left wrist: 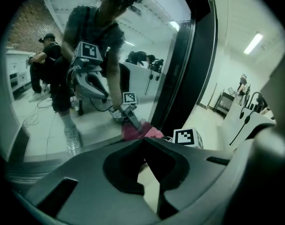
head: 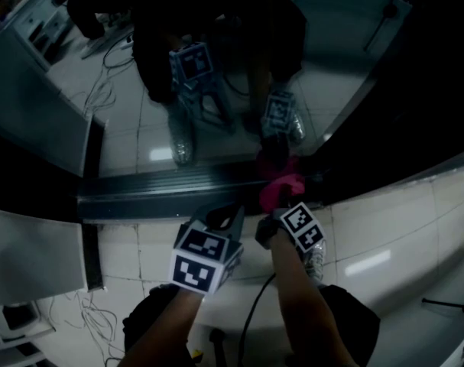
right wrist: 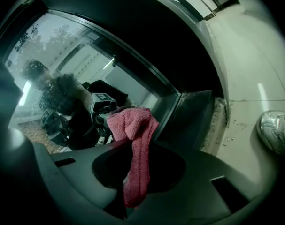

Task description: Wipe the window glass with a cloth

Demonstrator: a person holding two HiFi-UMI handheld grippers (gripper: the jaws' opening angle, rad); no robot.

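Where the person's forearms reach forward over pale floor tiles, each hand holds a gripper. The left gripper has its jaws brought together at the tips with nothing between them; it sits just short of the dark sill, a little left of its partner. The right gripper is clamped on a pink cloth — the fabric is pinched between the jaws, with one tail drooping below them and a bunched head standing above the tips. In the head view that bunch lies at the foot of the glass, just over the sill; it seems pressed to the pane, though actual contact is hard to confirm. A silver shoe rests on the tiles to the right of that gripper. Beyond, the glass mirrors the scene — both marker cubes, the cloth and the person's dark figure show in it; a black frame edges the pane on its right side in the left gripper view.
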